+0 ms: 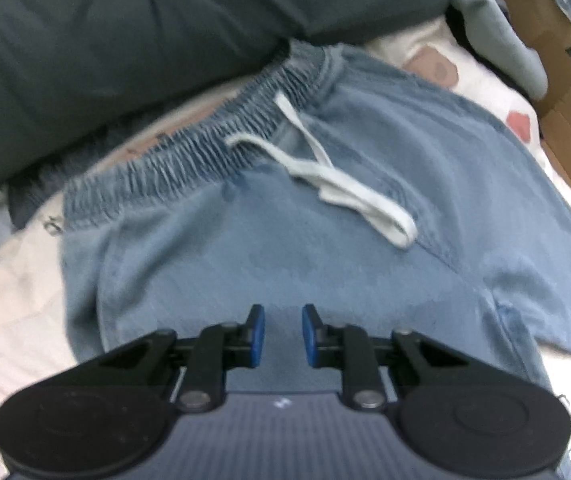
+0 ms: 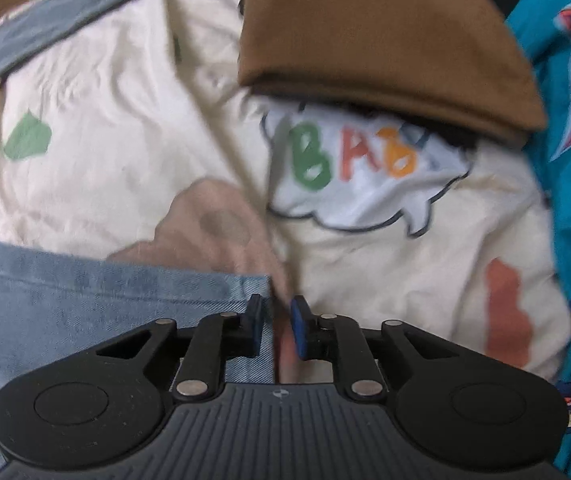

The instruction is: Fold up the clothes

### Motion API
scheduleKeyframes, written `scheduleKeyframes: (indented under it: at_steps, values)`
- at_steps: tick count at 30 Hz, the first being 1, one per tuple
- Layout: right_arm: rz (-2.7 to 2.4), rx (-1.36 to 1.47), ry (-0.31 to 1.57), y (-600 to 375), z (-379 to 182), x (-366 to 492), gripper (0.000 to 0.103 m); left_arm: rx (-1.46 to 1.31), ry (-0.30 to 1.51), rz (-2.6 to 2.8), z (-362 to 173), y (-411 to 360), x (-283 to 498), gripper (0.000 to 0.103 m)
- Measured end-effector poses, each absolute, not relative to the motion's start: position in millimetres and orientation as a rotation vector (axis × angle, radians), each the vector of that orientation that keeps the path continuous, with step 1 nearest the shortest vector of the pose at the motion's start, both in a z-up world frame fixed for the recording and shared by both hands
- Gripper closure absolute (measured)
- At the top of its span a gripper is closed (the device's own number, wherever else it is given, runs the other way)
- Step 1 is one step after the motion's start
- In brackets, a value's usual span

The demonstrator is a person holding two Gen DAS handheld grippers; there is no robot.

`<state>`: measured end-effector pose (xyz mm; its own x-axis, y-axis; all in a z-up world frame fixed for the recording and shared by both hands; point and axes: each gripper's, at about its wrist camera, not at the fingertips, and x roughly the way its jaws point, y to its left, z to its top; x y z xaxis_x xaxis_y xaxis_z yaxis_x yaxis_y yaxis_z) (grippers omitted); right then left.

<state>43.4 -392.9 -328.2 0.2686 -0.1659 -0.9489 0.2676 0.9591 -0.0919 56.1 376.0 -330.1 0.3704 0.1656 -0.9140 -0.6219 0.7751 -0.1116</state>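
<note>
Light blue shorts [image 1: 285, 248] lie flat on a cream printed bedsheet [image 1: 13, 288], their gathered elastic waistband [image 1: 189, 148] toward the top and a white drawstring [image 1: 337, 184] loose across the front. My left gripper [image 1: 283, 312] hovers over the lower middle of the shorts, open, with a clear gap between its blue pads and nothing pinched. In the right wrist view, my right gripper [image 2: 277, 304] sits at the corner of the blue fabric [image 2: 85, 300]. The hem's edge runs between its jaws, and a narrow gap shows between the pads.
A dark grey-green cloth mass [image 1: 125, 40] lies beyond the waistband, with a cardboard box [image 1: 557, 92] at the right. In the right view a folded brown garment [image 2: 365, 40] lies ahead, a teal patterned cloth [image 2: 565, 160] at the right and a blue-grey strip [image 2: 65, 20] at the upper left.
</note>
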Motion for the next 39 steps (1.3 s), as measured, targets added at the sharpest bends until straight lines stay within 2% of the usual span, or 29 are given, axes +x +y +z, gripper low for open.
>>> scheduleKeyframes:
  at_steps: [9, 13, 15, 17, 22, 24, 27, 30, 38, 39]
  values:
    - [-0.200, 0.117, 1.207, -378.4, -309.5, 34.0, 0.081, -0.577, 1.058, 0.632, -362.5, 417.1, 38.0, 0.083]
    - [-0.146, 0.092, 1.231, -359.0, -312.1, 39.7, 0.080, -0.638, 1.035, 0.657, -359.3, 444.3, 27.9, 0.096]
    - [-0.126, 0.102, 1.243, -352.4, -314.6, 41.0, 0.078, -0.660, 1.026, 0.674, -357.5, 457.5, 23.8, 0.100]
    - [-0.107, 0.105, 1.255, -345.1, -316.0, 39.7, 0.072, -0.664, 1.003, 0.726, -352.7, 469.9, 19.6, 0.100]
    - [-0.068, 0.104, 1.303, -333.5, -327.2, 39.3, 0.067, -0.749, 0.971, 0.772, -344.3, 491.7, 17.1, 0.100]
    - [-0.057, 0.107, 1.329, -331.4, -332.3, 38.5, 0.064, -0.709, 0.987, 0.762, -335.8, 488.1, 23.0, 0.099]
    - [-0.059, 0.115, 1.328, -332.7, -333.1, 36.2, 0.064, -0.675, 0.966, 0.723, -317.9, 480.9, 26.6, 0.084]
    - [-0.056, 0.137, 1.315, -335.7, -331.8, 35.3, 0.064, -0.655, 0.970, 0.665, -312.5, 473.1, 34.0, 0.080]
    - [-0.018, 0.128, 1.319, -331.0, -334.9, 47.8, 0.064, -0.546, 1.059, 0.705, -345.1, 467.3, 61.2, 0.079]
    - [-0.016, 0.123, 1.328, -330.0, -337.1, 49.3, 0.064, -0.517, 1.074, 0.725, -350.2, 468.1, 64.9, 0.082]
